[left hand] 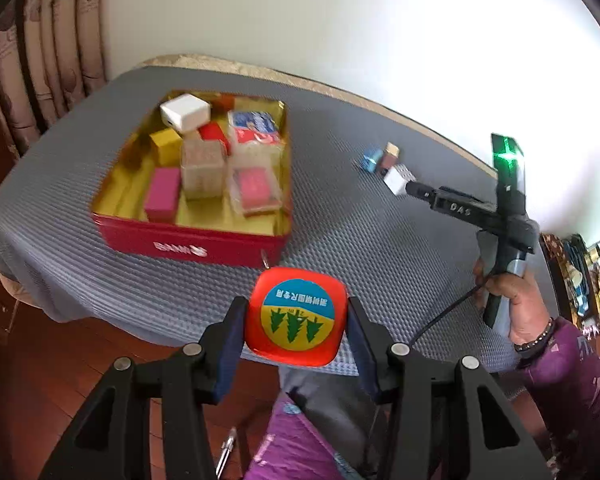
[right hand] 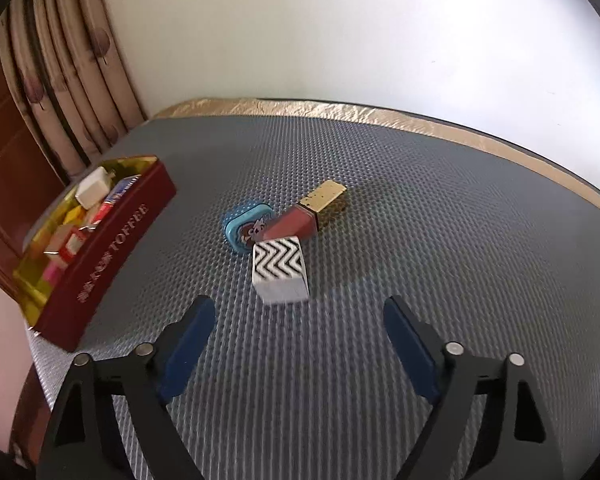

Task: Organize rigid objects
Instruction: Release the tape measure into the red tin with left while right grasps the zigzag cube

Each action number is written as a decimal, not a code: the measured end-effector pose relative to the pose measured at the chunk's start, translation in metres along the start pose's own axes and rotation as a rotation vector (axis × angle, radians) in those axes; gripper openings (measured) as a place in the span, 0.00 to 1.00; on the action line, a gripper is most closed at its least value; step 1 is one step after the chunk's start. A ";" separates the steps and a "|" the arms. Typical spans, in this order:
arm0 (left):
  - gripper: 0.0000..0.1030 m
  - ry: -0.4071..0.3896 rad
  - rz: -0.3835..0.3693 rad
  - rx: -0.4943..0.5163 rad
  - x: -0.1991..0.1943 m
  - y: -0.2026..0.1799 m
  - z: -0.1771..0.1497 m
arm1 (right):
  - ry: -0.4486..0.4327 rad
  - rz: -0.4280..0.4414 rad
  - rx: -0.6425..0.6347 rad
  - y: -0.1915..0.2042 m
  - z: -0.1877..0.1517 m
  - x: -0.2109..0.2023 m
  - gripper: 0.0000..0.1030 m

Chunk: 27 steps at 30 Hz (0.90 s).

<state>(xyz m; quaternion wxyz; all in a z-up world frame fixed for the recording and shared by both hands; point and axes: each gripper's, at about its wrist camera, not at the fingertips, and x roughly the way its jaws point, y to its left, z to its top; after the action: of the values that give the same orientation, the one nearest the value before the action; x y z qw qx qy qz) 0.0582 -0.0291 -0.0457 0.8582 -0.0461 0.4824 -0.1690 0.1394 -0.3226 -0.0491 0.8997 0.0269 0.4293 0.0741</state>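
Inside red tin (left hand: pixel 188 240), blurred boxes, unreadable labels

Red tin (left hand: pixel 188 240) with gold interior, orange-red tape measure (left hand: pixel 295 316), black-and-white zigzag box (right hand: pixel 279 264), grey mat (right hand: pixel 380 240)

Count from my side: one red tin (left hand: pixel 188 240). One red tape measure (left hand: pixel 296 316) in my left gripper (left hand: pixel 296 322). Three loose pieces on the mat: one zigzag box (right hand: pixel 280 272), one blue tin (right hand: pixel 246 226), one maroon-and-gold box (right hand: pixel 308 212). Inside the red tin roughly nine small boxes, stacked, so I can't tell exactly.
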 end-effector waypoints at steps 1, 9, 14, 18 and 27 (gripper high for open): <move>0.48 -0.005 0.001 -0.004 -0.004 0.003 0.001 | 0.006 -0.003 -0.002 0.001 0.003 0.005 0.80; 0.48 -0.049 0.063 -0.041 -0.017 0.037 0.027 | 0.056 -0.052 -0.028 0.007 0.008 0.032 0.35; 0.48 -0.084 0.121 -0.007 -0.008 0.051 0.054 | 0.044 -0.038 -0.020 0.002 0.004 0.022 0.27; 0.48 -0.070 0.170 0.012 0.016 0.066 0.072 | 0.018 -0.016 -0.004 0.002 -0.004 0.001 0.27; 0.48 -0.017 0.248 0.019 0.068 0.111 0.100 | -0.020 0.040 0.010 0.013 -0.022 -0.051 0.27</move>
<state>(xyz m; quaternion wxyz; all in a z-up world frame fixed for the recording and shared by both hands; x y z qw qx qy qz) 0.2028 0.0439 -0.0748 0.8770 0.0209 0.4755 -0.0657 0.0892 -0.3185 -0.0223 0.9021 0.0406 0.4200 0.0898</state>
